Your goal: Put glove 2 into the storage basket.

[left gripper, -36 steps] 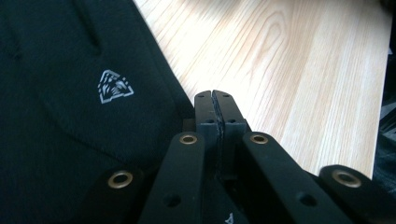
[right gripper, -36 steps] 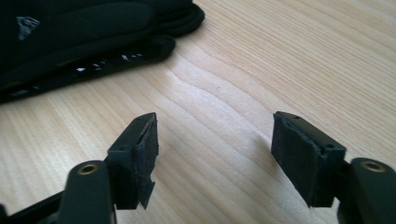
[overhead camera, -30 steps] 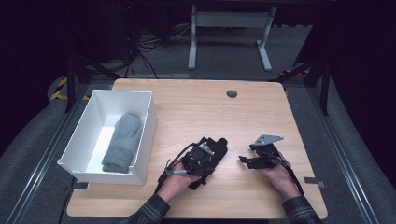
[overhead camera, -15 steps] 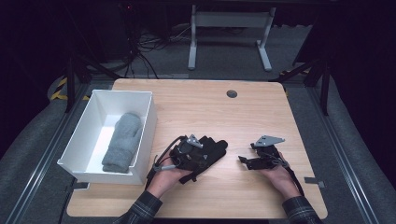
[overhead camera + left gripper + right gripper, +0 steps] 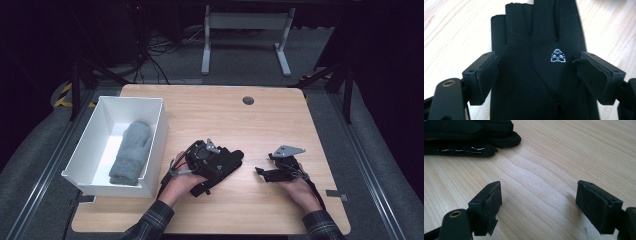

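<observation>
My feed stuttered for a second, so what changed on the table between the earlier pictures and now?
The left gripper has slid a little leftward, toward the white bin, and has just been opening. The black glove lies flat on the table between its fingers, which stand off it. The right gripper stayed open over bare wood; the grey mitten stayed in the bin.

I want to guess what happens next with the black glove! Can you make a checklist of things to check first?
1. Left hand-held gripper jaws apart: ok, they have just been opening, and the pads stand either side of the glove without pressing it.
2. Black glove flat on the table: ok.
3. Right hand-held gripper open with nothing between its jaws: ok.
4. White bin has room beside the grey mitten: ok.
5. Glove lined up well enough for a fresh grip: cannot tell.
</observation>
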